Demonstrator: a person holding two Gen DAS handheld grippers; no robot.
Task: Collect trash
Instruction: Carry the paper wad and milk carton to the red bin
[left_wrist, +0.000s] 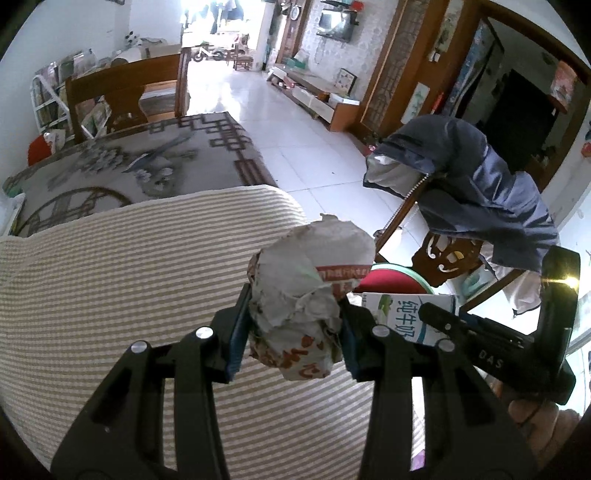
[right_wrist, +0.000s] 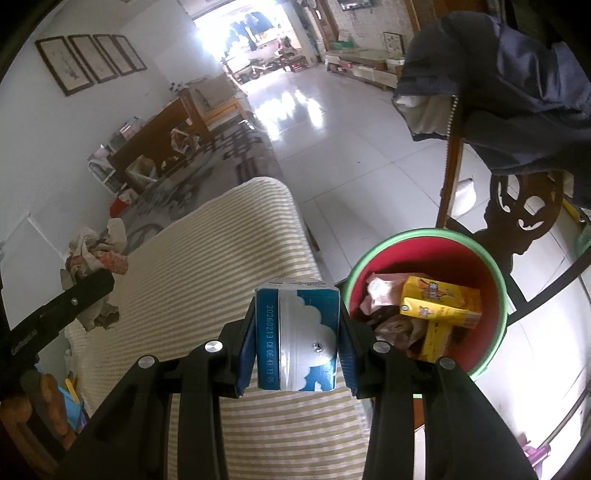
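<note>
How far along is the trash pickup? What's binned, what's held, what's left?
Done: the bin already holds a yellow carton and wrappers. In hand: the left gripper is shut on a crumpled wrapper, and the right gripper is shut on a milk carton next to the bin's rim. Left: drop both in. No other trash shows on the striped cloth.

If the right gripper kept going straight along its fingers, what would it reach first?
Probably the striped cloth ahead of the milk carton clamped in the right gripper. The red bin sits off to the right; depth is hard to judge.
</note>
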